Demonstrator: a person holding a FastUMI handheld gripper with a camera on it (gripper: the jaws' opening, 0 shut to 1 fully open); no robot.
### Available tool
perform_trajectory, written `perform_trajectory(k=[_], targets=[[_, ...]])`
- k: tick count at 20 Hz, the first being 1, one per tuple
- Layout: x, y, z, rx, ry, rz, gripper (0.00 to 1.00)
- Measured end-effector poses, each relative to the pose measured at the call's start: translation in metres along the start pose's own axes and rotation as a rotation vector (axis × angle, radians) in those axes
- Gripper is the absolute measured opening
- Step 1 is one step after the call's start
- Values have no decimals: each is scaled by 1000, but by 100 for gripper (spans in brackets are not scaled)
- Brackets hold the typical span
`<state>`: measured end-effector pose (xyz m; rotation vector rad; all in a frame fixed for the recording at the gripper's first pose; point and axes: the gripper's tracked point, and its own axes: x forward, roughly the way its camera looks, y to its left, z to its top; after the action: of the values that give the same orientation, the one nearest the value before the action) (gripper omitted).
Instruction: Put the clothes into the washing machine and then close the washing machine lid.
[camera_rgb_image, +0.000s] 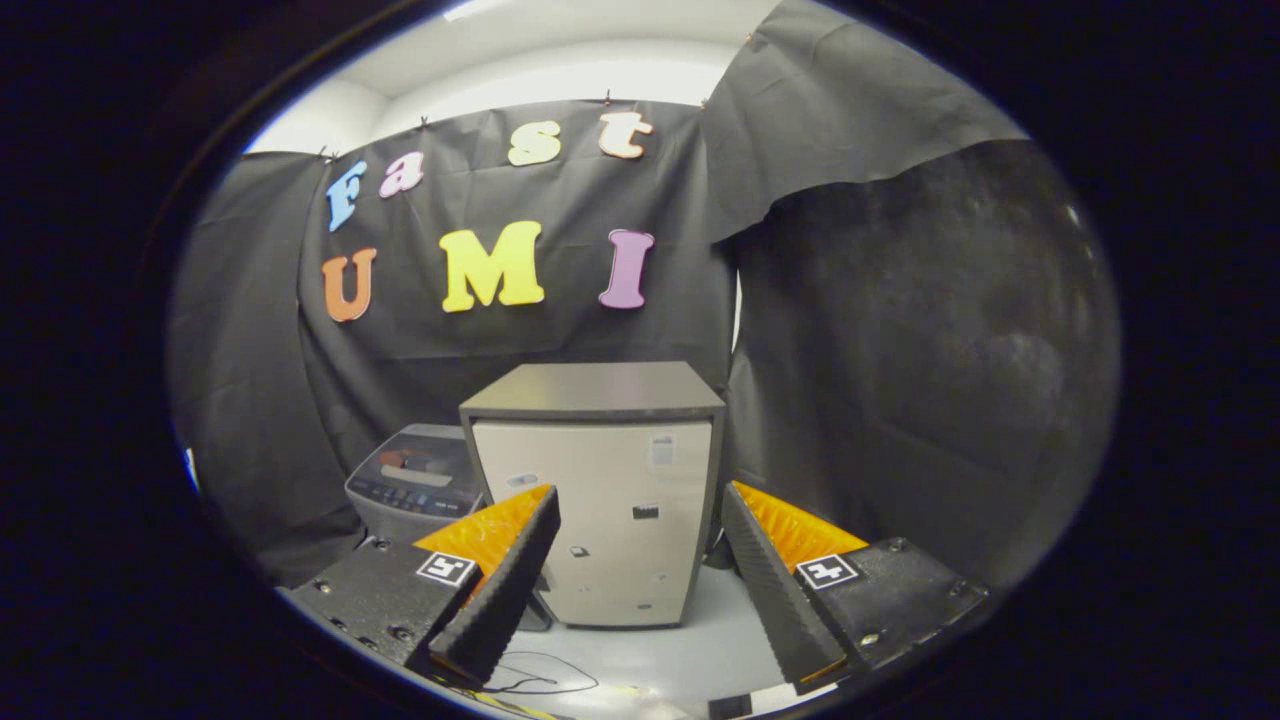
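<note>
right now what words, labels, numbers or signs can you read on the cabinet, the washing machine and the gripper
Nothing here can be read as text.
Small stickers on the beige metal cabinet with a dark grey top: too small to read.
Control panel of the grey washing machine beside the cabinet: blurred.
Black-and-white square markers on the open gripper: patterns, no words. Nothing sits between its fingers.
</note>
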<state>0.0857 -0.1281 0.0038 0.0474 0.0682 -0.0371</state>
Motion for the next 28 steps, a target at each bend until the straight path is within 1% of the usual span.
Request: perform_trajectory(k=[3,6,9,17,24,28], targets=[[-15,-5,-16,7,9,2,100],[-22,-5,-32,-32,23,19,100],[-24,-4,-36,-51,27,28,100],[-32,7,-45,-40,27,65,100],[-41,8,-49,-70,24,41,100],[-46,4,-52,-53,26,25,100]])
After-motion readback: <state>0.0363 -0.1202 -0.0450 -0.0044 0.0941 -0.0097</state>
